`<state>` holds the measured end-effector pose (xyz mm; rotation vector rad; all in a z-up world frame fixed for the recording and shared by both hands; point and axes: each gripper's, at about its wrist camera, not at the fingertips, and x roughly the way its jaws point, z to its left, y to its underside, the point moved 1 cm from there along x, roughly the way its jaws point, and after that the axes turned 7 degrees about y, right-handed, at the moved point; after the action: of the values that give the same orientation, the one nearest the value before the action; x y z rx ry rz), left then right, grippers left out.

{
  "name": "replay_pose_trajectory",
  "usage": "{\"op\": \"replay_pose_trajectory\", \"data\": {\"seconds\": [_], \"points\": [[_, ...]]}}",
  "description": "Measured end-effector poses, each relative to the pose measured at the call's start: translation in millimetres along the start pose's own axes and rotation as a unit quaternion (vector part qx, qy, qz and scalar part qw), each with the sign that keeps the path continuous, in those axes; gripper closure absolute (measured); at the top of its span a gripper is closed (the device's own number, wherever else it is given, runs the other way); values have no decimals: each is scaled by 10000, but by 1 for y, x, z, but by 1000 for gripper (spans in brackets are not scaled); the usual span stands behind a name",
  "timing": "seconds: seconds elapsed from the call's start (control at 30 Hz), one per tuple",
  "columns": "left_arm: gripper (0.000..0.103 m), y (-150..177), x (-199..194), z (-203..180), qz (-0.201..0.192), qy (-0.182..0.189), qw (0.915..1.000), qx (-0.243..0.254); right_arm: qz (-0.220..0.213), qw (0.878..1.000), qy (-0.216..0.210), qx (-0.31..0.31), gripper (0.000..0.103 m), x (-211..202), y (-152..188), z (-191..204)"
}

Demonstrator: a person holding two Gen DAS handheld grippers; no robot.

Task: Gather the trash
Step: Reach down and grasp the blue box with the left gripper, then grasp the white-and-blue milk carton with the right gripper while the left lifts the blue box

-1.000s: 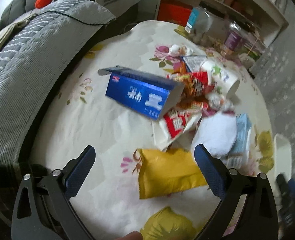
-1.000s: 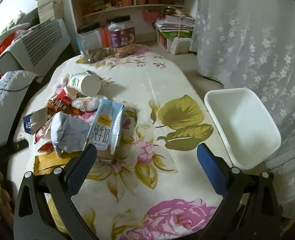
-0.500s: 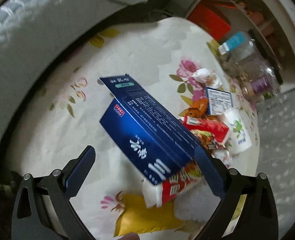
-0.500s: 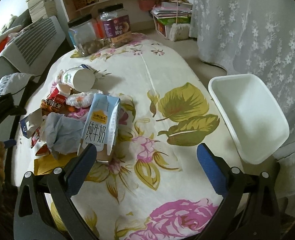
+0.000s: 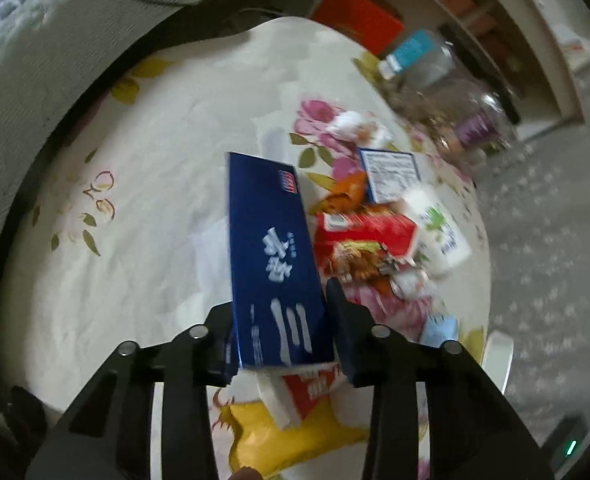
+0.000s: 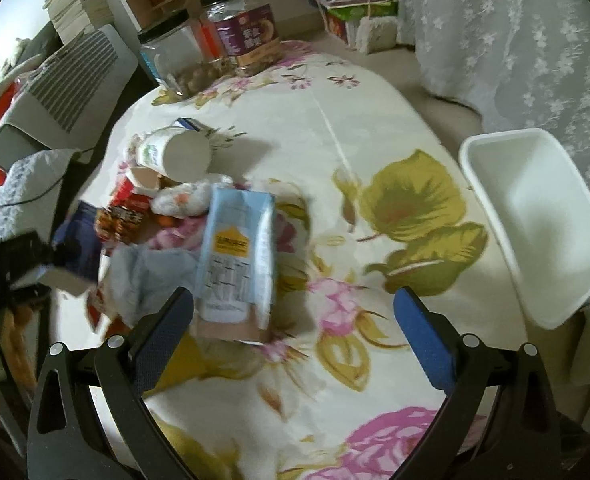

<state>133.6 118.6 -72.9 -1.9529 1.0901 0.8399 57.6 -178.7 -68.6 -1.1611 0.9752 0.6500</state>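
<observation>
The left gripper (image 5: 281, 330) has a long dark blue box (image 5: 273, 264) between its 2 fingers, and its jaws are closing on the box, with the dark pads right at the 2 long sides. The box points away from the gripper, over a table with a flowery cloth (image 5: 135, 240). Just past the box lies a heap of trash: a red snack wrapper (image 5: 369, 240), a white paper cup (image 5: 439, 228) lying on its side, and a yellow bag (image 5: 295, 436) near the fingers. 2 big jars (image 5: 447, 92) stand at the far end of the table. The right gripper (image 6: 293, 312) is wide open and holds nothing. A light blue milk carton (image 6: 237, 256) lies flat on the cloth just in front of its left finger, not touching the right one. Beside the carton sits a crumpled grey paper (image 6: 143, 276), and farther off the same white cup (image 6: 175, 154) lies on its side. A white bin (image 6: 535, 220) sits at the right edge of the table, well apart from the heap. The pictures are a bit blurry.
</observation>
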Motion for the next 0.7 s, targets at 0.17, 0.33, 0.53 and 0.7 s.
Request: {"op": "replay_pose_trajectory", "data": {"seconds": [0.17,0.33,0.53,0.7], "points": [[69,8,-26,-8,-168,112,9991,381,519,9984,-231,78,7,12,-15,19],[69,12,-48,-24,-670,-125,9933,938,551,9979,8,-354,7,27,-22,40],[69,18,-47,-34,-877,-274,9882,1222,801,9967,-143,44,8,64,-18,24],[69,23,-42,-42,-943,-284,9867,1296,822,9961,-326,8,29,81,-20,23]]}}
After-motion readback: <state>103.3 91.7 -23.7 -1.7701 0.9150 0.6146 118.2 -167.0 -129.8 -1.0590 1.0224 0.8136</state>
